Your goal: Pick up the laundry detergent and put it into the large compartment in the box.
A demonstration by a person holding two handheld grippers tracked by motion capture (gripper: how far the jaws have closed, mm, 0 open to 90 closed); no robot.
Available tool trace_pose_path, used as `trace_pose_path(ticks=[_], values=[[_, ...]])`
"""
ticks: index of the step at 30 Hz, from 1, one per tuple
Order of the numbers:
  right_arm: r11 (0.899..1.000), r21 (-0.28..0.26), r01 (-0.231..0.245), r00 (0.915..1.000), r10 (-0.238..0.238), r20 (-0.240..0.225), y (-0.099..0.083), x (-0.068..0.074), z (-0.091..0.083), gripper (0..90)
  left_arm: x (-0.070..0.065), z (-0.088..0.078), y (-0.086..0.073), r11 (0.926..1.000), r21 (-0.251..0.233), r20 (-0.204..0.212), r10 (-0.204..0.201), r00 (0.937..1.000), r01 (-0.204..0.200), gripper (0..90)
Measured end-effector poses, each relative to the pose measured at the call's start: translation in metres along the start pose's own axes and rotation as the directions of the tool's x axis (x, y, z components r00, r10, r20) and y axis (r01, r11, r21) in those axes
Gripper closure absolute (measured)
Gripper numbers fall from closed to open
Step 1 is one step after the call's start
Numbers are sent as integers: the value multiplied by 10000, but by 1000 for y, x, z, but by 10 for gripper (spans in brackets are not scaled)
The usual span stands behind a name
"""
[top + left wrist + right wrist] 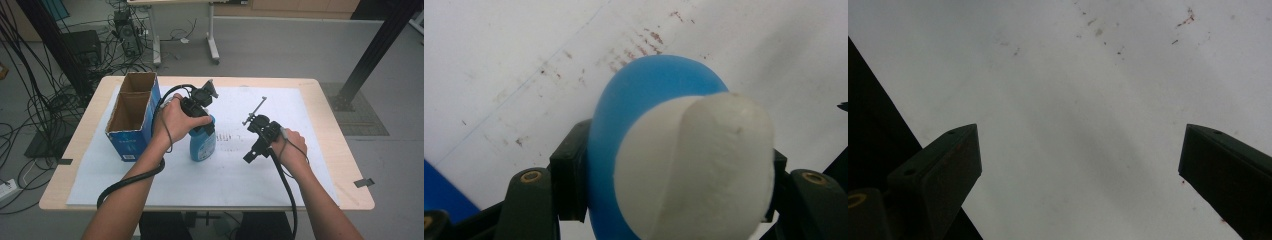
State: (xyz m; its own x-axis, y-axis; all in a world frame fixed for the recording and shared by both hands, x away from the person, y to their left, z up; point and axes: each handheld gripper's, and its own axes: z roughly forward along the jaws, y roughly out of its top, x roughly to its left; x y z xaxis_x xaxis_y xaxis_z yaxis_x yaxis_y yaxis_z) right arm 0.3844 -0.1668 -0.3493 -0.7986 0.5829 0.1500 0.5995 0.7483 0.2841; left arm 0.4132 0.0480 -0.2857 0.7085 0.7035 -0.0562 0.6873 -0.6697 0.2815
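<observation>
A blue bottle [202,145] with a white cap stands upright on the white sheet near the table's middle. My left gripper [201,126] comes down on its top and is shut on it. In the left gripper view the bottle [644,95] and its white cap [696,165] sit squeezed between the two black jaws. To the right, my right gripper [250,156] hovers just over the sheet, pointing down. Its jaws stand wide apart in the right gripper view, with bare white paper between them [1080,165].
A blue cardboard box [131,116] with two open compartments stands at the left, close beside the bottle. The white sheet [300,120] covers most of the wooden table [330,100]. Cables and equipment lie on the floor beyond the far left edge.
</observation>
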Motion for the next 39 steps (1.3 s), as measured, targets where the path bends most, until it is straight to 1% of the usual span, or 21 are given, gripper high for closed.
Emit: trace_pose_path(ticks=[6, 8, 21, 28, 29, 32, 34, 39], values=[[10000, -38, -14, 10000, 14, -55, -1, -1, 0, 32, 0, 0, 0, 10000, 12, -10, 9, 10000, -9, 371], [9999, -82, -95, 9999, 94, -119, -1, -1, 0, 33, 0, 0, 0, 10000, 1, -16, 0, 10000, 0, 371], [10000, -82, -47, 9999, 45, -159, 0, -2, 0, 33, 0, 0, -1, 10000, -37, -28, 15, 10000, -15, 371], [9999, -76, -98, 9999, 98, -66, 0, -3, 0, 32, -1, 0, -1, 10000, -53, -49, 3, 10000, -3, 371], [9998, -79, -175, 9998, 174, -89, 0, -3, 0, 33, -1, 0, -1, 10000, -59, -47, -5, 10000, 4, 371], [9998, -160, -153, 9999, 153, 10, 0, -3, -1, 31, -1, 0, -1, 10000, -55, -60, -7, 10000, 6, 370], [9998, -91, -172, 9998, 172, 31, 0, -3, -1, 32, -1, 0, -1, 10000, -46, -63, -4, 10000, 4, 370], [9998, -126, -148, 9999, 149, 78, 0, -2, 1, 32, -1, 0, 0, 10000, -13, -61, -5, 10000, 5, 370]])
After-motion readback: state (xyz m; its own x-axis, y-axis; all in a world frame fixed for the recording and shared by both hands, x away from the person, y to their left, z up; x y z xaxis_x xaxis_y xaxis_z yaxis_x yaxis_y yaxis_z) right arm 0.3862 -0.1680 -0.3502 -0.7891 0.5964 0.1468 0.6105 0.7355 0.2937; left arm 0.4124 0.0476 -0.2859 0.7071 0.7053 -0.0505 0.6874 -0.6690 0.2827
